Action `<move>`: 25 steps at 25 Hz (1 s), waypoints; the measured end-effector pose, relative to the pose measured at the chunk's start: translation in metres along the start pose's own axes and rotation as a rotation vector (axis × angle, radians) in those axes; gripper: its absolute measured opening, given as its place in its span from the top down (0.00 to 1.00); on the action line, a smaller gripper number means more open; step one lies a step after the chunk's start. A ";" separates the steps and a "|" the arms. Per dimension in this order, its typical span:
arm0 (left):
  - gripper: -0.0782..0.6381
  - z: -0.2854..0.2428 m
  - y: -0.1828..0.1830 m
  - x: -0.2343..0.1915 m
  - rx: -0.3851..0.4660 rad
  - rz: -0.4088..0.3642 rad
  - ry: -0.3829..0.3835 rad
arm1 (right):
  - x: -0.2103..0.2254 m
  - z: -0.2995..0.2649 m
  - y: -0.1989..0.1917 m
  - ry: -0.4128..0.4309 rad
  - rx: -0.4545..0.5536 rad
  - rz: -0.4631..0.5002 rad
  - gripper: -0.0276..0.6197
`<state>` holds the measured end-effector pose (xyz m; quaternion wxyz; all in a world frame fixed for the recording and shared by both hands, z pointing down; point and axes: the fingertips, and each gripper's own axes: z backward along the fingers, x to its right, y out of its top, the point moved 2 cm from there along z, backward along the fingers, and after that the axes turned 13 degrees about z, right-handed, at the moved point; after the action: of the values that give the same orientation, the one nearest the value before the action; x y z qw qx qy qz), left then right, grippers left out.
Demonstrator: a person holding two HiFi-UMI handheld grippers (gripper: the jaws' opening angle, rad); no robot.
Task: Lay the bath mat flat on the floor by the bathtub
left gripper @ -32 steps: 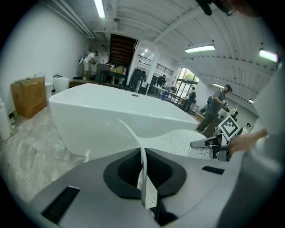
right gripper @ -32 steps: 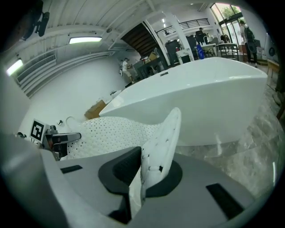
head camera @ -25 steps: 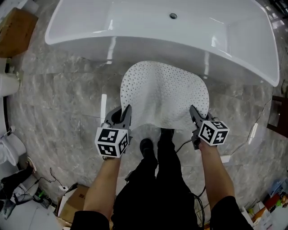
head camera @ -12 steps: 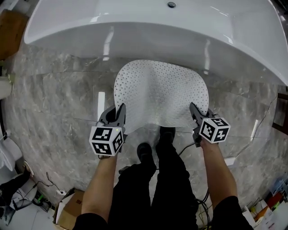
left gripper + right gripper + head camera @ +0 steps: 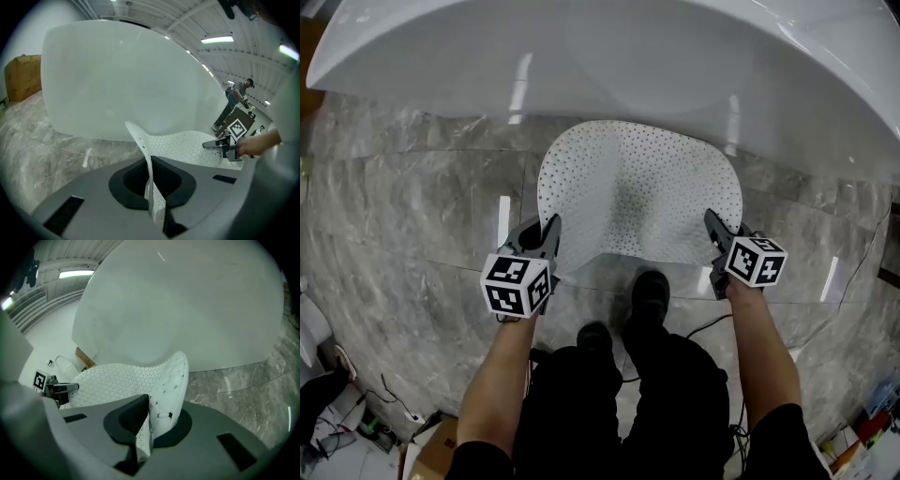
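Observation:
A white, perforated bath mat (image 5: 637, 192) hangs spread between both grippers, just in front of the white bathtub (image 5: 609, 56) and low over the grey marble floor (image 5: 412, 216). My left gripper (image 5: 551, 228) is shut on the mat's near left corner, which stands pinched upright between the jaws (image 5: 149, 178). My right gripper (image 5: 712, 223) is shut on the near right corner (image 5: 161, 413), which folds up between its jaws. The mat's far edge lies near the tub's base. Each gripper view shows the other gripper across the mat (image 5: 225, 144) (image 5: 56, 389).
The person's black shoes (image 5: 649, 292) stand just behind the mat's near edge. A cable (image 5: 698, 328) trails on the floor by the right foot. A cardboard box (image 5: 23, 77) sits left of the tub. Another person (image 5: 234, 101) stands far off in the room.
Both grippers have sunk toward the floor with the mat held between them. The head view has dropped closer, so the tub and mat look larger, and the mat lies flatter.

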<state>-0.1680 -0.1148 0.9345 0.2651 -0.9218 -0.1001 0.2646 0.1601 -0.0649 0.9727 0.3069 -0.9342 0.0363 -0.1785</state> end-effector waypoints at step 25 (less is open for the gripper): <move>0.87 -0.099 -0.073 -0.135 -0.193 -0.115 0.122 | 0.127 -0.088 -0.074 -0.112 -0.028 0.048 0.88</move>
<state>-0.2311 -0.1407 1.1038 0.1955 -0.9501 -0.1614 0.1817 0.2441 -0.0766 1.1211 0.2993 -0.9458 0.0441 -0.1178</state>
